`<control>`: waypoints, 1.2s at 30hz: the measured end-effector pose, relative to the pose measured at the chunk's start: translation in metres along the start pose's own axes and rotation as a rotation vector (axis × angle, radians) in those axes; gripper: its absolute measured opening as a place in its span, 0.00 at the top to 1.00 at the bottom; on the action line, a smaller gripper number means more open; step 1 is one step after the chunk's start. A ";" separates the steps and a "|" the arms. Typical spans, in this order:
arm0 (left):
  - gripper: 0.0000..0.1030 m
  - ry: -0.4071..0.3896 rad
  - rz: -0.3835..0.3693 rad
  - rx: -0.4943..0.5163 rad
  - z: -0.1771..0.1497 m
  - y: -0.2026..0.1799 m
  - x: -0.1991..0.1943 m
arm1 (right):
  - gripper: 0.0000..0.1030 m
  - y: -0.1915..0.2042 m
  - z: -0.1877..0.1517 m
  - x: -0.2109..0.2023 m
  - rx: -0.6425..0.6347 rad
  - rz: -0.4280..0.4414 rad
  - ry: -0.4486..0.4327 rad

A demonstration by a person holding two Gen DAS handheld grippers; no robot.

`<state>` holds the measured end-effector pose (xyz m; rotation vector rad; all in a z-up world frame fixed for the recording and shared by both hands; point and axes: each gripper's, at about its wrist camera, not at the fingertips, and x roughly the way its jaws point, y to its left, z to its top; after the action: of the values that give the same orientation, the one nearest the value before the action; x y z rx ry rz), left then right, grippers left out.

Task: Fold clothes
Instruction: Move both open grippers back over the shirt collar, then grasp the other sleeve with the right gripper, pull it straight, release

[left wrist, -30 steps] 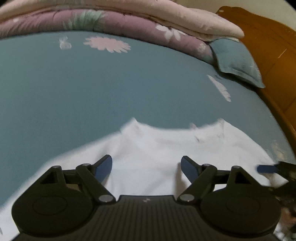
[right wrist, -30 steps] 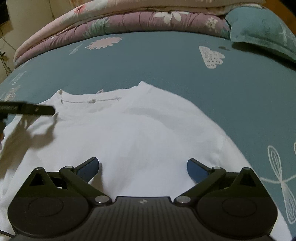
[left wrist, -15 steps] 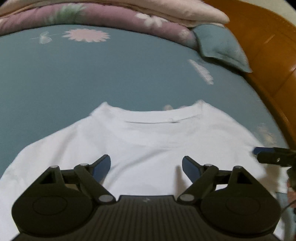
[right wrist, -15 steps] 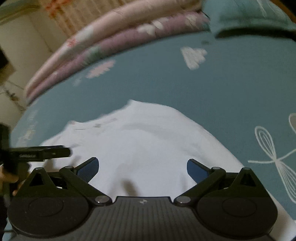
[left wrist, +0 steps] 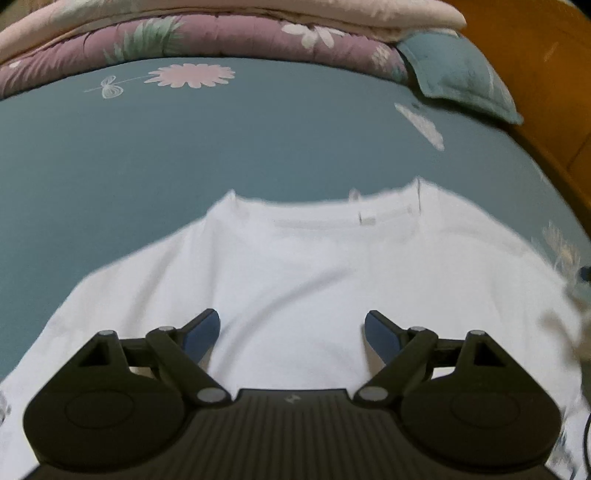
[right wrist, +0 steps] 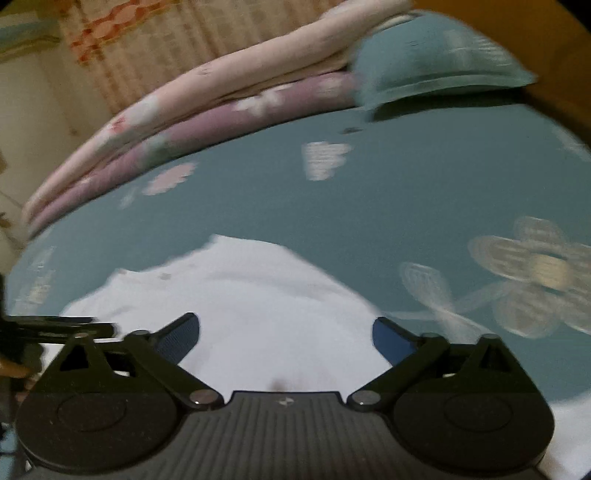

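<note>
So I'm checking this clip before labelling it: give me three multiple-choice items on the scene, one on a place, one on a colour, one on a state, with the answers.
1. Where does the white T-shirt lie?
A. on the teal bedsheet
B. on the wooden headboard
C. on top of the folded quilts

2. What colour is the pillow beside the quilts?
A. orange
B. teal
C. black

3. How is the left tool?
A. shut on a sleeve
B. shut on the collar
C. open, holding nothing

Answers:
1 A: the shirt is spread flat with the sheet showing around its collar end.
2 B: the left view shows it teal, at the right end of the pink and purple quilts.
3 C: its blue fingers stand wide apart with bare shirt between. The right tool is open too.
</note>
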<state>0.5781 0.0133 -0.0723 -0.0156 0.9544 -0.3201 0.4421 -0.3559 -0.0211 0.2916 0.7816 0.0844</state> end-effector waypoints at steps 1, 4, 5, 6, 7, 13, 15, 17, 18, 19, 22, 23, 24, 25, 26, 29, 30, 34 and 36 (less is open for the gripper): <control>0.16 0.001 0.009 0.012 -0.006 -0.003 -0.004 | 0.19 -0.011 -0.005 -0.009 0.011 -0.041 0.011; 0.16 0.001 0.023 0.006 -0.018 -0.009 -0.018 | 0.31 -0.044 -0.021 -0.035 0.056 -0.148 0.016; 0.16 0.001 0.023 -0.004 -0.020 -0.010 -0.023 | 0.37 -0.054 -0.024 -0.042 0.081 -0.167 0.011; 0.16 0.001 0.024 -0.014 -0.022 -0.012 -0.028 | 0.41 -0.063 -0.028 -0.048 0.102 -0.181 0.005; 0.16 -0.002 0.021 -0.014 -0.023 -0.016 -0.033 | 0.49 -0.072 -0.030 -0.053 0.116 -0.193 -0.003; 0.16 -0.024 -0.003 0.003 -0.026 -0.043 -0.062 | 0.64 -0.113 -0.018 -0.051 0.011 -0.245 0.012; 0.16 -0.031 -0.011 0.009 -0.027 -0.052 -0.072 | 0.64 -0.120 -0.011 -0.040 -0.066 -0.230 0.051; 0.15 -0.039 -0.019 0.015 -0.028 -0.061 -0.082 | 0.64 -0.118 -0.010 -0.029 -0.168 -0.178 0.096; 0.15 -0.042 -0.023 0.017 -0.029 -0.065 -0.086 | 0.64 -0.116 -0.010 -0.026 -0.218 -0.155 0.117; 0.15 -0.045 -0.023 0.017 -0.031 -0.070 -0.090 | 0.64 -0.114 -0.012 -0.023 -0.264 -0.139 0.137; 0.15 -0.041 -0.021 0.024 -0.037 -0.081 -0.098 | 0.64 -0.109 -0.020 -0.013 -0.389 -0.107 0.186; 0.15 -0.039 -0.018 0.028 -0.039 -0.084 -0.100 | 0.63 -0.108 -0.023 -0.010 -0.424 -0.103 0.198; 0.15 -0.036 -0.011 0.034 -0.040 -0.087 -0.102 | 0.63 -0.107 -0.025 -0.010 -0.452 -0.095 0.207; 0.15 -0.034 -0.003 0.040 -0.041 -0.090 -0.103 | 0.63 -0.106 -0.027 -0.012 -0.469 -0.085 0.212; 0.15 -0.033 0.005 0.045 -0.042 -0.093 -0.104 | 0.63 -0.105 -0.028 -0.013 -0.487 -0.075 0.217; 0.15 -0.028 0.014 0.048 -0.043 -0.099 -0.103 | 0.77 -0.105 -0.030 -0.018 -0.529 -0.046 0.230; 0.15 -0.024 0.016 0.048 -0.043 -0.101 -0.102 | 0.80 -0.105 -0.030 -0.019 -0.537 -0.048 0.232; 0.15 -0.012 0.014 0.068 -0.040 -0.109 -0.096 | 0.97 -0.105 -0.026 -0.021 -0.524 -0.099 0.214; 0.15 -0.013 0.008 0.094 -0.037 -0.114 -0.094 | 0.97 -0.110 -0.020 -0.025 -0.485 -0.137 0.181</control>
<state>0.4679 -0.0649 -0.0009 0.0725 0.9258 -0.3568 0.4070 -0.4609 -0.0492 -0.2321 0.9312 0.1690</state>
